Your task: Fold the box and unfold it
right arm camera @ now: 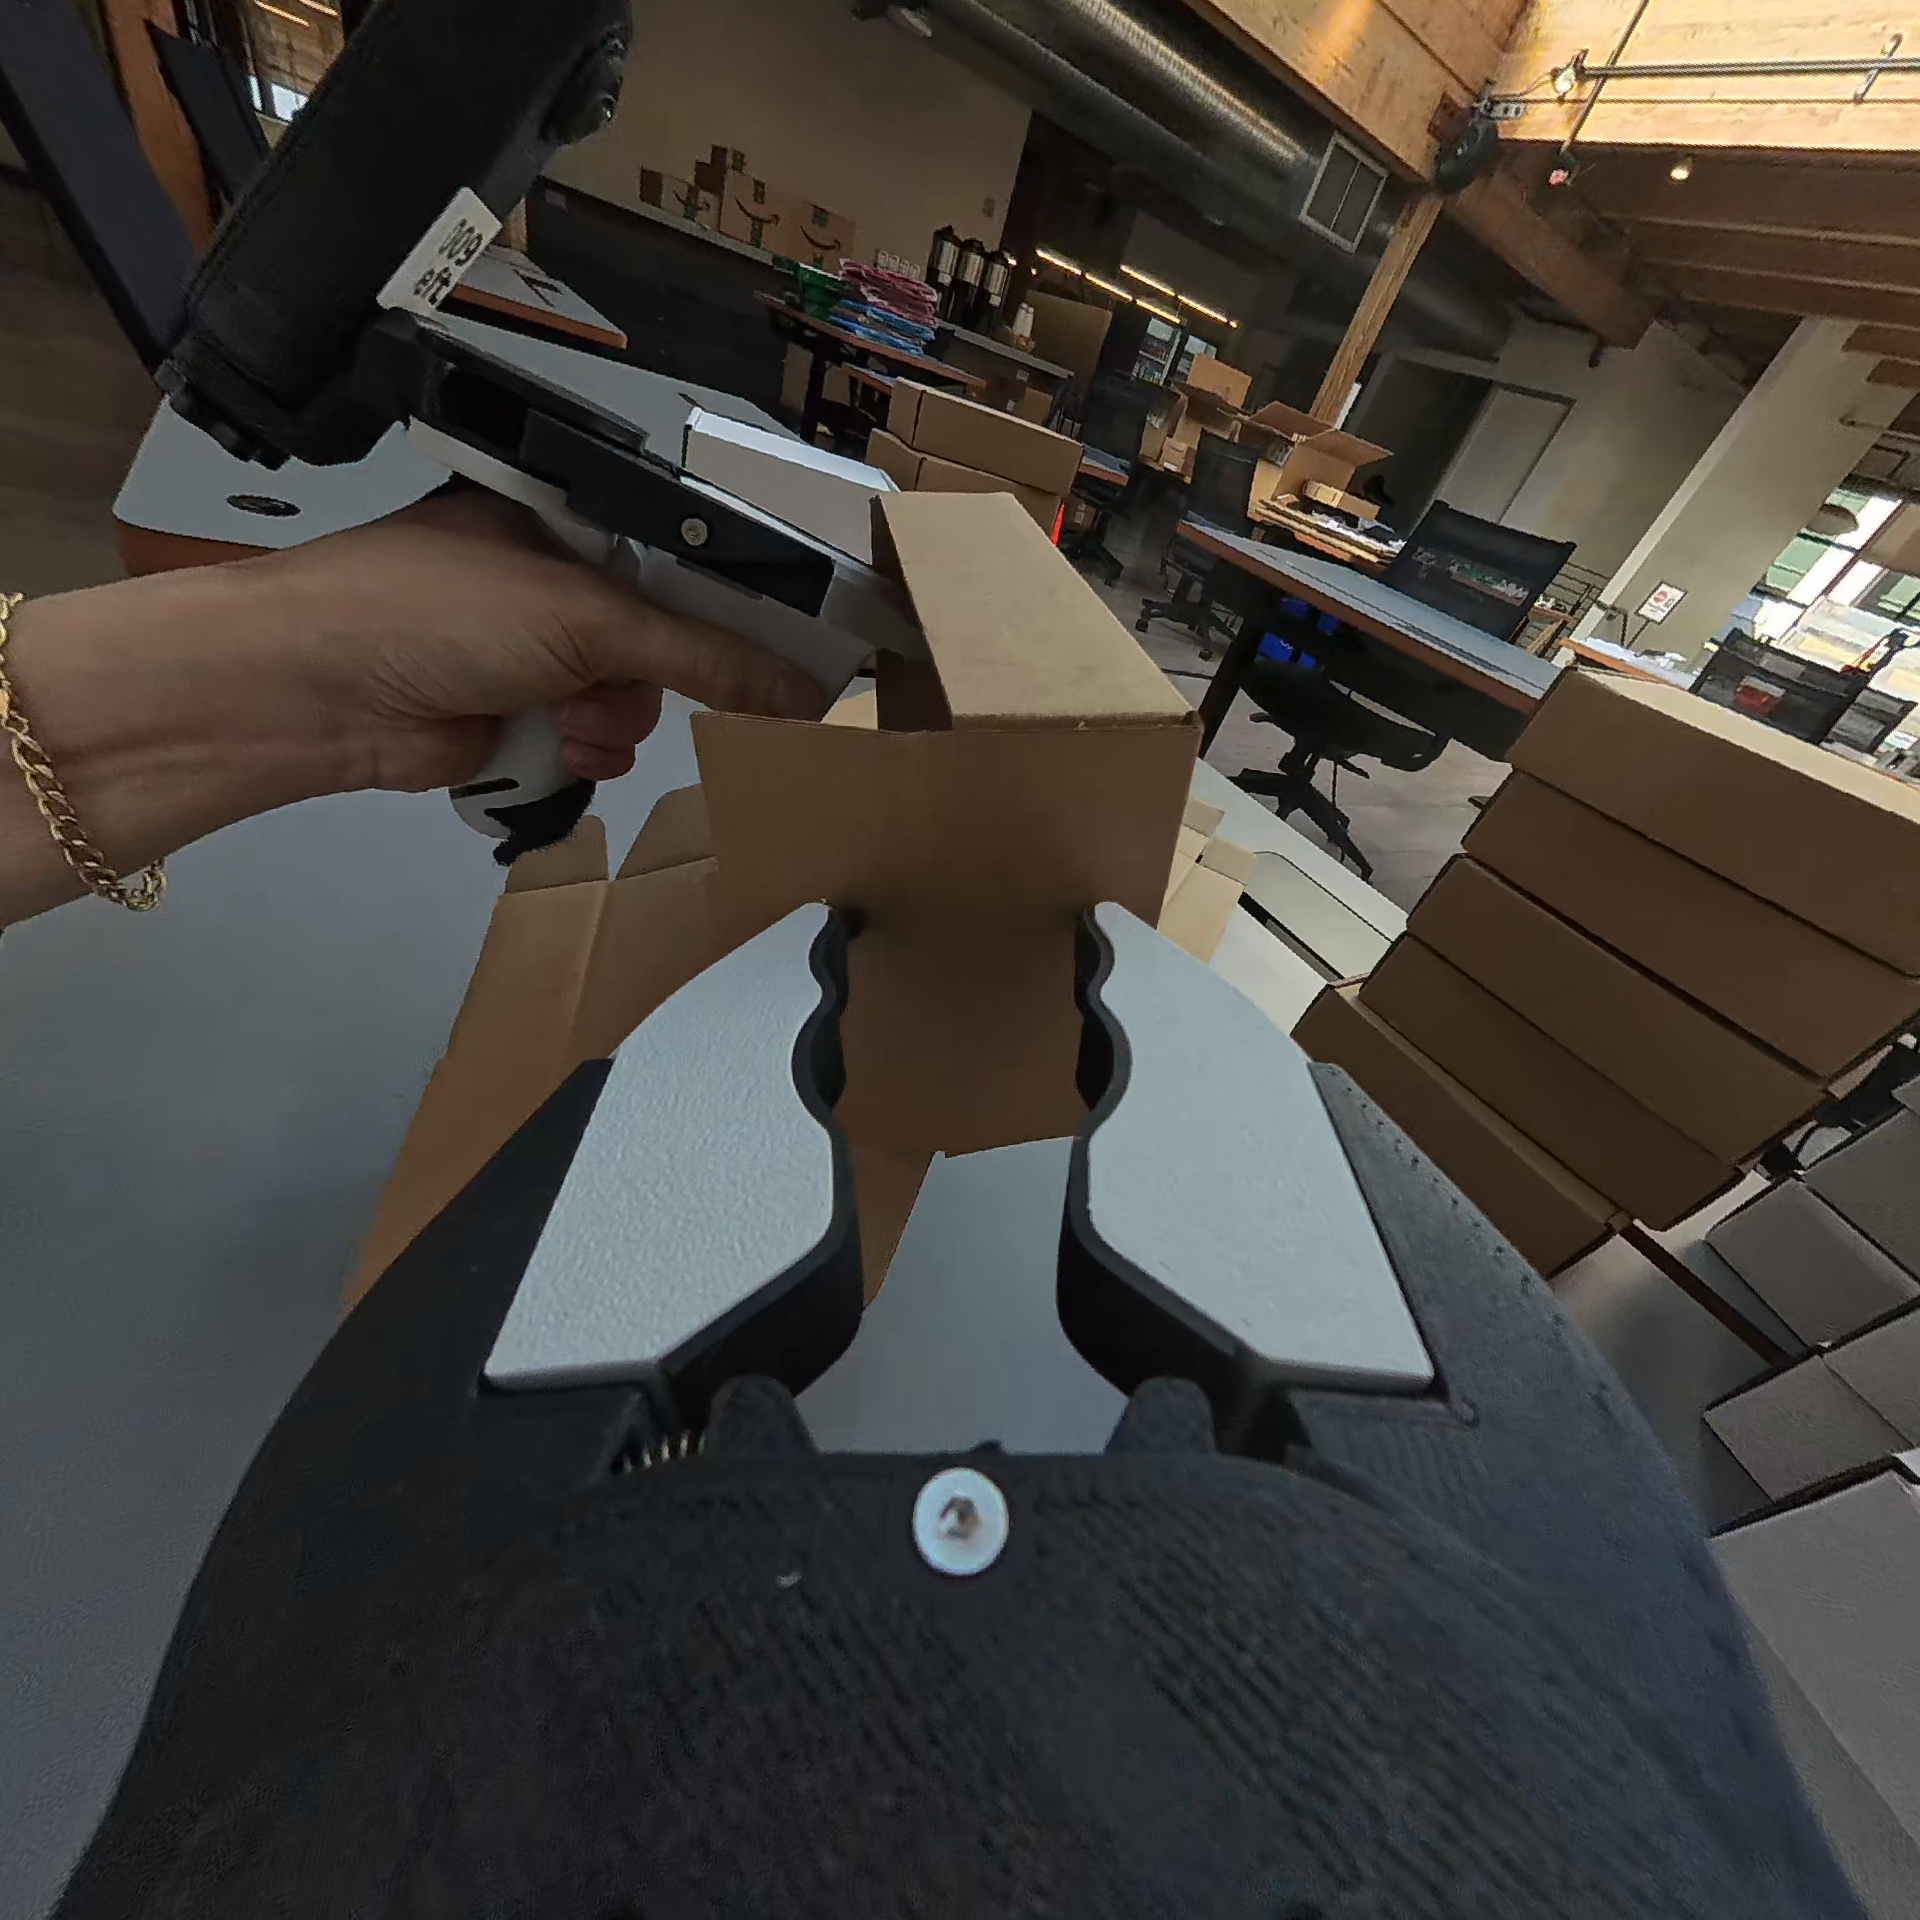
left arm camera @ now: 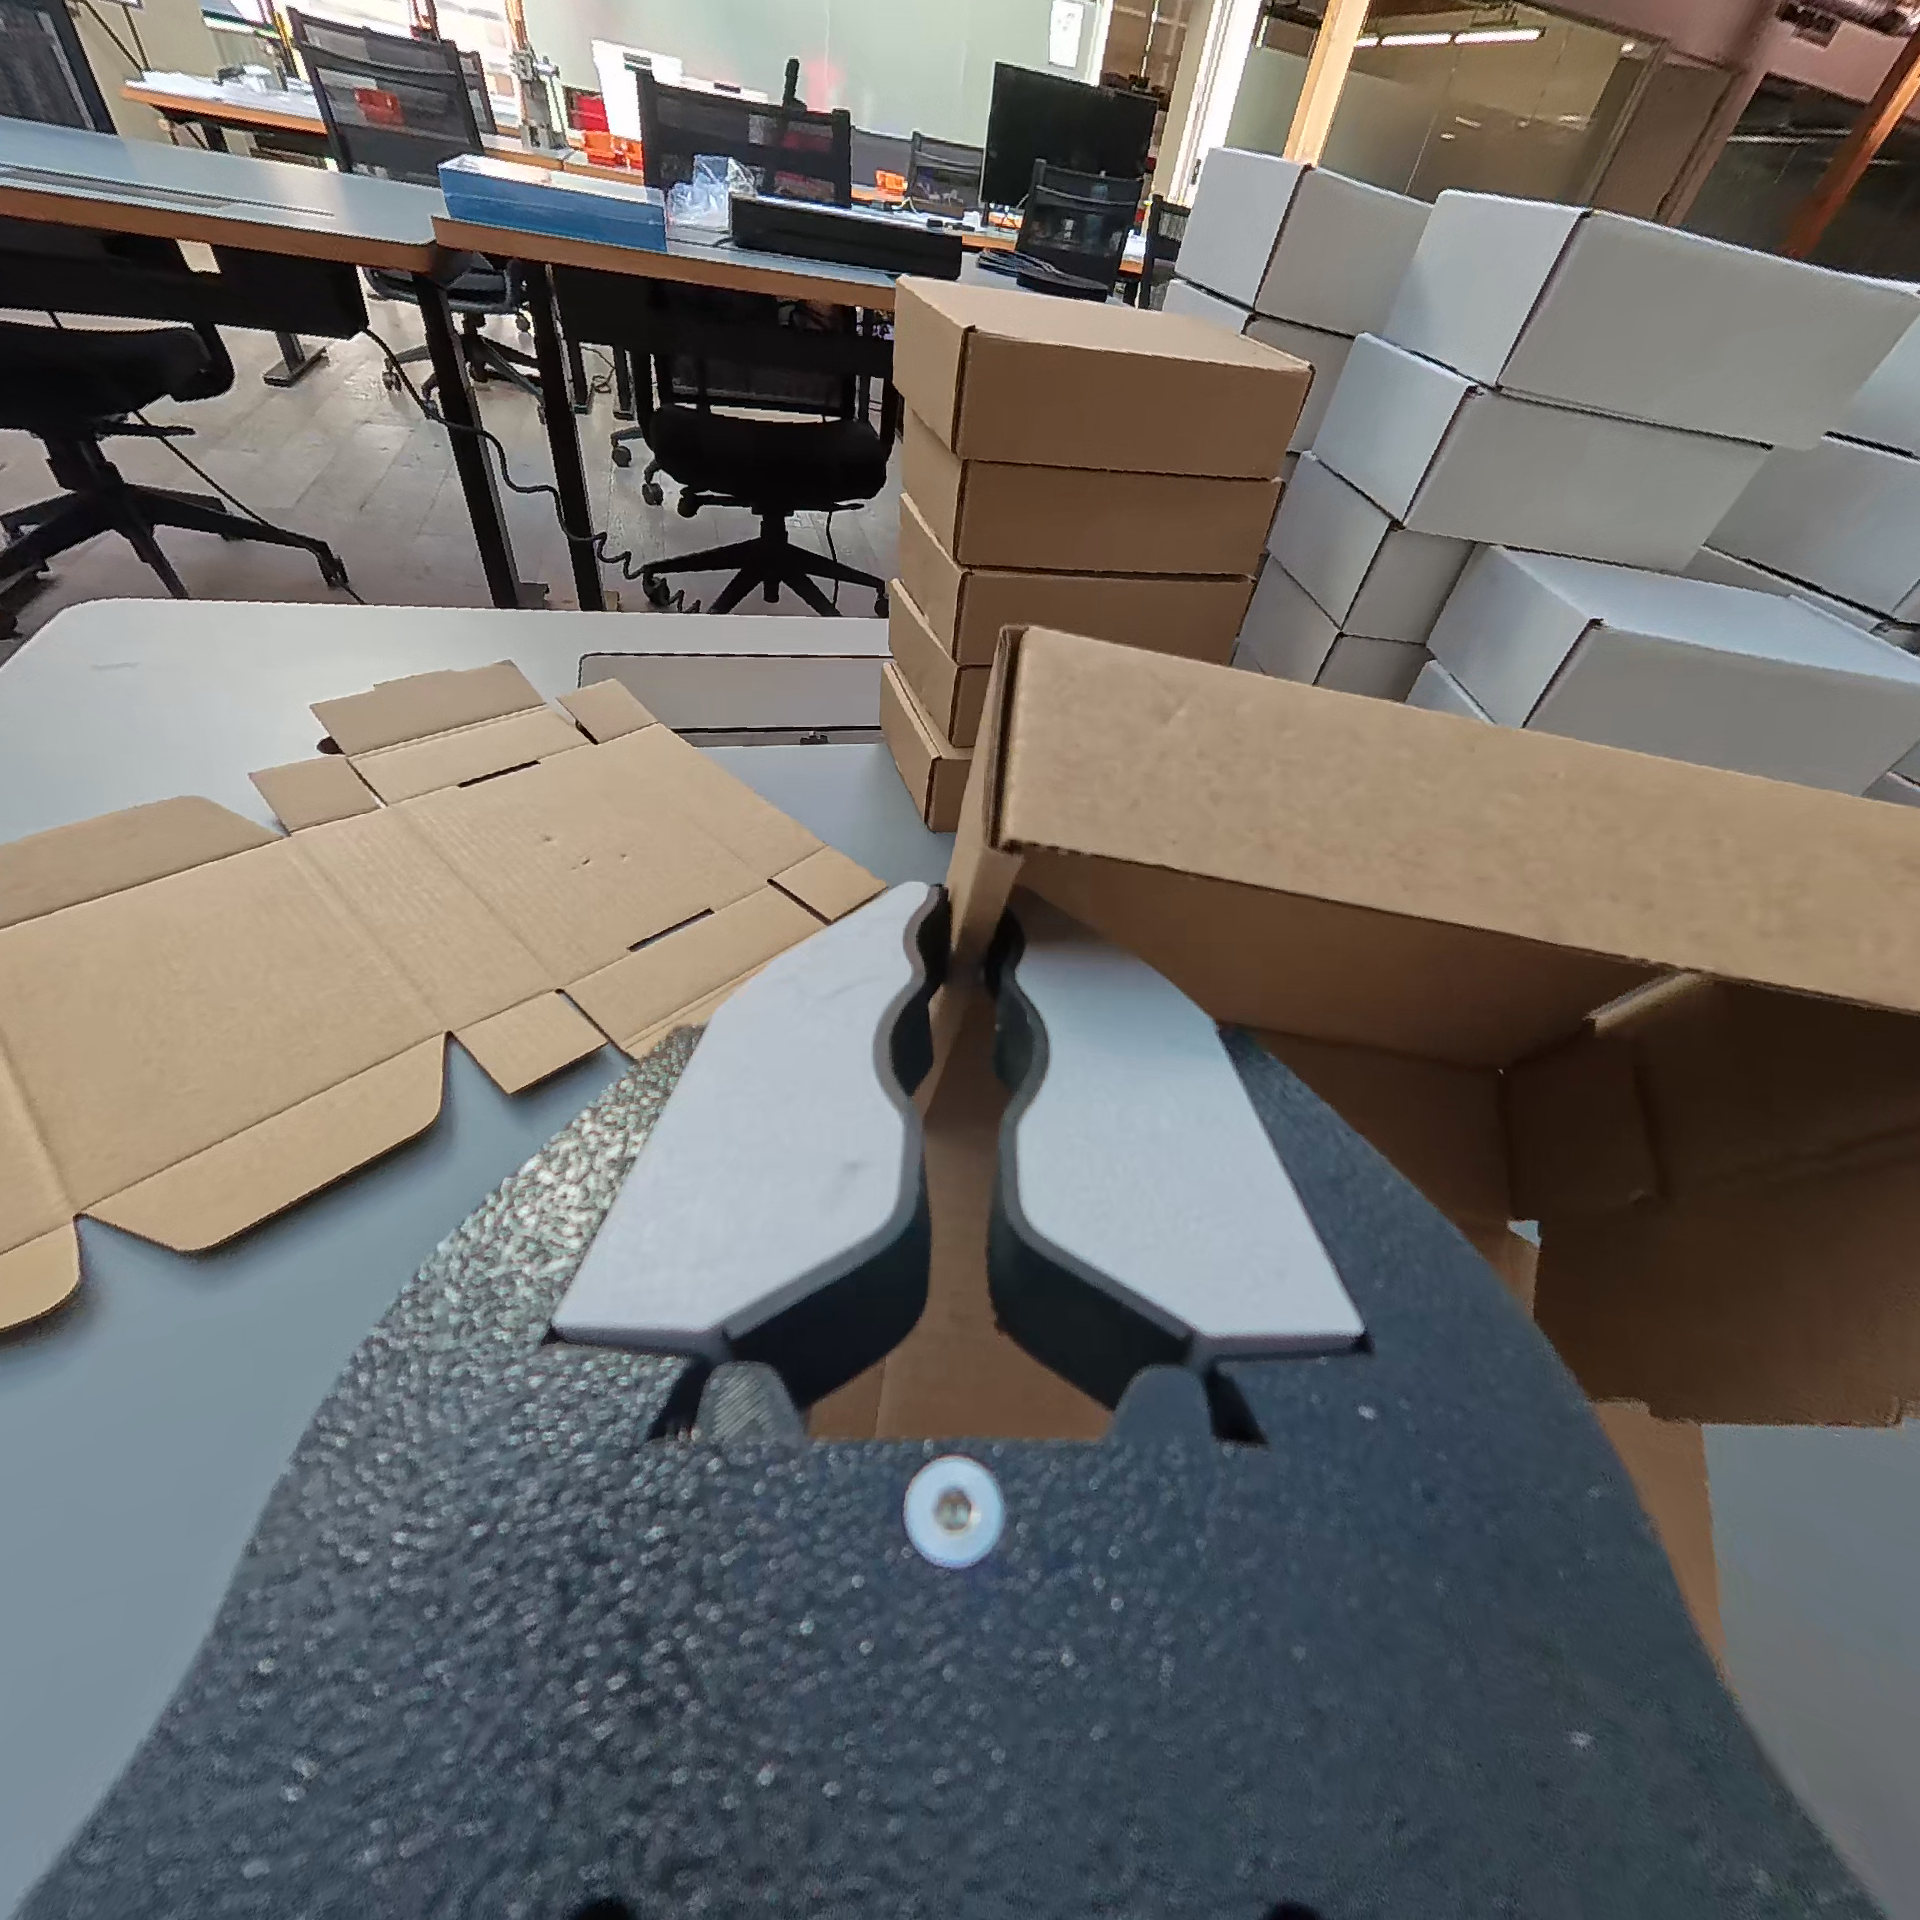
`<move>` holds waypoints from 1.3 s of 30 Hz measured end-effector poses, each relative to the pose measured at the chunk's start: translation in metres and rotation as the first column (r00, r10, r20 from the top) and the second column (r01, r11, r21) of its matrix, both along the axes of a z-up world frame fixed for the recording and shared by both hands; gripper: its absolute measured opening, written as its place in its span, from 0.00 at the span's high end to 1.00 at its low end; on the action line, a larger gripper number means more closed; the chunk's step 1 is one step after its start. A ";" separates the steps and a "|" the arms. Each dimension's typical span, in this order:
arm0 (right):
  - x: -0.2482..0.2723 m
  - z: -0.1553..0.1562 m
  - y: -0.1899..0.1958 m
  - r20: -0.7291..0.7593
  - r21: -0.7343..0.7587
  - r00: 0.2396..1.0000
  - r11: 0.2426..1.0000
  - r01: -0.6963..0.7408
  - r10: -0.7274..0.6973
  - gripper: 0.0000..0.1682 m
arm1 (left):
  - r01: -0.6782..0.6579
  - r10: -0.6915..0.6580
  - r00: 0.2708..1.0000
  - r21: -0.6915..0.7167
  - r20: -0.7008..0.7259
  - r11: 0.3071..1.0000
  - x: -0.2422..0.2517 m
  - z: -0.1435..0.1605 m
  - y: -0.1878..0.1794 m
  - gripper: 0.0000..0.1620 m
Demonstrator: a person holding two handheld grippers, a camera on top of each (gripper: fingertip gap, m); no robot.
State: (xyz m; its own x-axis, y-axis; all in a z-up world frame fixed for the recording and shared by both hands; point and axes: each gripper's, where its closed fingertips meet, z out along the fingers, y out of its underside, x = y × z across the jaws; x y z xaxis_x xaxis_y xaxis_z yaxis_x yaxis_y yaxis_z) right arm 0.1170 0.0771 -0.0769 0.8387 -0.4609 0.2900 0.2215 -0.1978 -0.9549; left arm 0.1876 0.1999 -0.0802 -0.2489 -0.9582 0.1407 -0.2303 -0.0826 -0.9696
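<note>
You had daylight from the windows (left arm camera: 727, 62) behind the desks, soft and even on the table (left arm camera: 156, 686), with faint shadows under the flat cardboard (left arm camera: 312, 966). Your right view was dimmer and warmer, with glare at the far right opening (right arm camera: 1860, 582). Both views bent strongly at the edges, and the nearest gripper bodies were blurred.

- Ahead and to the right of the left gripper (left arm camera: 971, 940), the half-folded box (left arm camera: 1455, 831) blocks the way.
- Behind it, a brown box stack (left arm camera: 1081, 499) and white boxes (left arm camera: 1558, 436) wall off the far right.
- To its left, a flat cardboard sheet (left arm camera: 395, 935) lies low on the table (left arm camera: 135, 675).
- Before the right gripper (right arm camera: 961, 935), box panels fill the gap; bare table shows beneath.
</note>
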 end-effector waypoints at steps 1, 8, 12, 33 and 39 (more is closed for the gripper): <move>-0.001 0.001 0.001 -0.003 0.008 1.000 1.000 -0.010 0.010 0.74 | -0.001 0.001 1.000 0.000 -0.004 1.000 0.000 -0.001 0.001 0.96; 0.012 0.003 -0.001 0.044 0.000 0.992 0.993 0.116 -0.116 0.71 | -0.023 0.023 1.000 0.017 0.002 1.000 -0.001 -0.002 -0.001 0.97; 0.026 0.008 -0.008 0.055 0.065 0.961 0.961 0.269 -0.272 0.73 | -0.022 0.022 1.000 0.037 0.009 0.999 -0.003 -0.002 -0.008 0.96; 0.102 0.012 -0.039 -0.088 0.304 0.724 0.673 0.674 -0.684 0.83 | -0.072 0.064 0.996 0.117 0.070 0.991 0.000 -0.002 -0.035 0.92; 0.114 0.014 -0.031 -0.066 0.335 0.733 0.677 0.655 -0.677 0.83 | -0.092 0.086 0.994 0.090 0.068 0.992 0.006 -0.001 -0.027 0.92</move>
